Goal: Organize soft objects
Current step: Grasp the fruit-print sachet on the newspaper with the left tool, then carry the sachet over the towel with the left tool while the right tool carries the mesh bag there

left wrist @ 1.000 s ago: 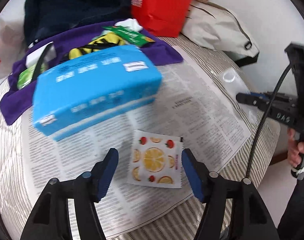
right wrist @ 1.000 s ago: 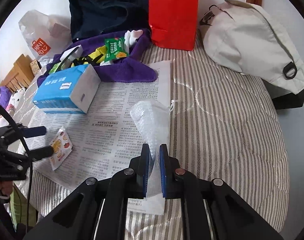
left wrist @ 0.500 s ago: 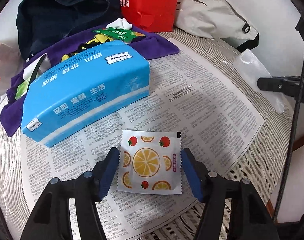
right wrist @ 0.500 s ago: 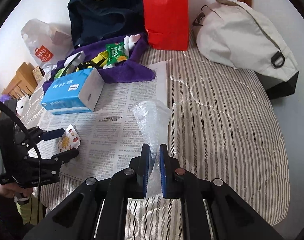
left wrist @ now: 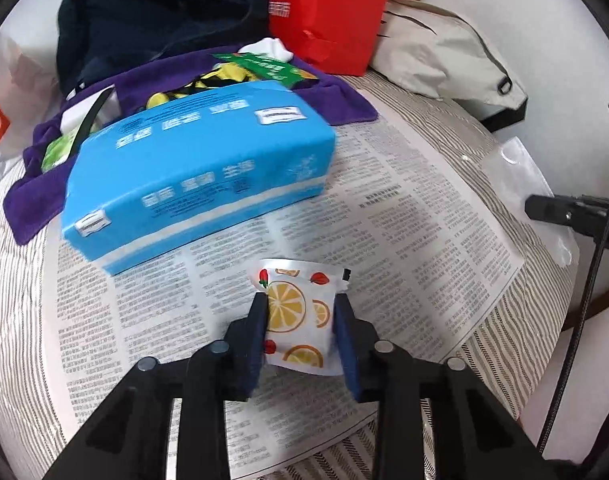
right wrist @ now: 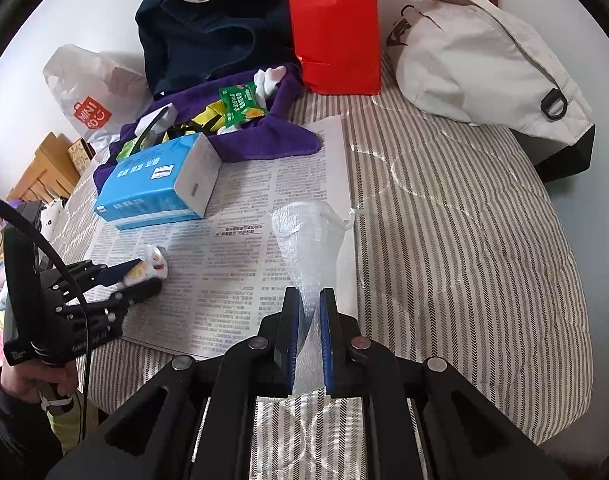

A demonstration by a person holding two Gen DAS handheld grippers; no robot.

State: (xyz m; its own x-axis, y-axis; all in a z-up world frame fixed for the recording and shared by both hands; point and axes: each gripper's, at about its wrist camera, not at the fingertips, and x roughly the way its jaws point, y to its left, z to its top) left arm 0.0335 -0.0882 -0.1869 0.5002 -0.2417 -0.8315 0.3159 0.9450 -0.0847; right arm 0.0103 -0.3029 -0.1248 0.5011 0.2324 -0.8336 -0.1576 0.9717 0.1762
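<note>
Over the newspaper [left wrist: 404, 216], the left gripper [left wrist: 300, 320] pinched the fruit-print packet [left wrist: 300, 312] by its edges, seemingly to lift it, while the right gripper [right wrist: 309, 320] clamped the bubble-wrap pouch [right wrist: 310, 236] upright.

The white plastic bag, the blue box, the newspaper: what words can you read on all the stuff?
"MINI SO": orange patch on the white plastic bag.
Blue tissue pack: print too blurred to read.
Red paper bag: logo and characters unreadable.
Green packet: too small.
Newspaper: too small.
</note>
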